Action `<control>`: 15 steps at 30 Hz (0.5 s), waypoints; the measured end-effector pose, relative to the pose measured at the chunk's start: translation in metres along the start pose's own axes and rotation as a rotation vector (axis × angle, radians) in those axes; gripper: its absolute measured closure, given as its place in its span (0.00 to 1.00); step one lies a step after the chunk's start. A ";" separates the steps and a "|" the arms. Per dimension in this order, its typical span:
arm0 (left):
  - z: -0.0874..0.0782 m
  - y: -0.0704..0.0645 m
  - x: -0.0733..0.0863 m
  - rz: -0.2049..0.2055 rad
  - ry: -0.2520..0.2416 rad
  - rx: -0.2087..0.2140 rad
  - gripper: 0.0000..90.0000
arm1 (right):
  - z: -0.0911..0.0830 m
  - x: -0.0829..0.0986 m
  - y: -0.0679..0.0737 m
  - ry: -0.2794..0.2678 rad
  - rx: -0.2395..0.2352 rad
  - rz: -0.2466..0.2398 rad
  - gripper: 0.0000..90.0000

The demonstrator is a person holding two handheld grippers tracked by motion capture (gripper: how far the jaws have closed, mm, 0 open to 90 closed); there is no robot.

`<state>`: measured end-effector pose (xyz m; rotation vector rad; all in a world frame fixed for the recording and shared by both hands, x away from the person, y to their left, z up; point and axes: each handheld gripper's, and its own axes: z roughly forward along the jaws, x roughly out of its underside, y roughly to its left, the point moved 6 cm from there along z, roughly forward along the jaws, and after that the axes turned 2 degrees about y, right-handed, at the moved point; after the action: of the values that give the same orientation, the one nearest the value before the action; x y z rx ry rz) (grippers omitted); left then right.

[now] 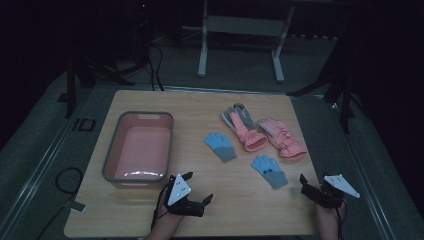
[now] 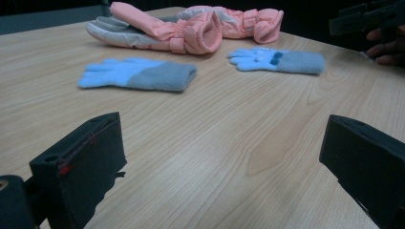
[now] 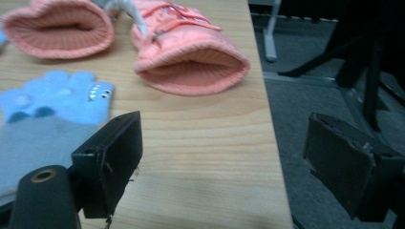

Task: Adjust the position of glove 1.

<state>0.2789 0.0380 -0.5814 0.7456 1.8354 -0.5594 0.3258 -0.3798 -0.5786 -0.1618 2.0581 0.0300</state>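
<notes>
Your left gripper (image 1: 199,189) and right gripper (image 1: 303,186) both sit low in the frame with jaws apart, holding nothing. The nearest blue glove (image 1: 269,170) lies flat on the tabletop (image 1: 200,100) between them, lower centre-right, below the pink gloves (image 1: 262,132).

Two blue gloves (image 1: 220,146) (image 1: 270,170) and two pink gloves (image 1: 245,129) (image 1: 281,137) lie here. One basin (image 1: 112,160) stands nearby.
</notes>
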 end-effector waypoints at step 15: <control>-0.001 0.000 0.000 0.004 -0.006 -0.002 0.02 | -0.010 -0.010 -0.005 0.129 -0.005 0.040 0.13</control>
<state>0.2784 0.0381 -0.5812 0.7456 1.8286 -0.5558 0.3220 -0.3842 -0.5645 -0.1283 2.1900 0.0505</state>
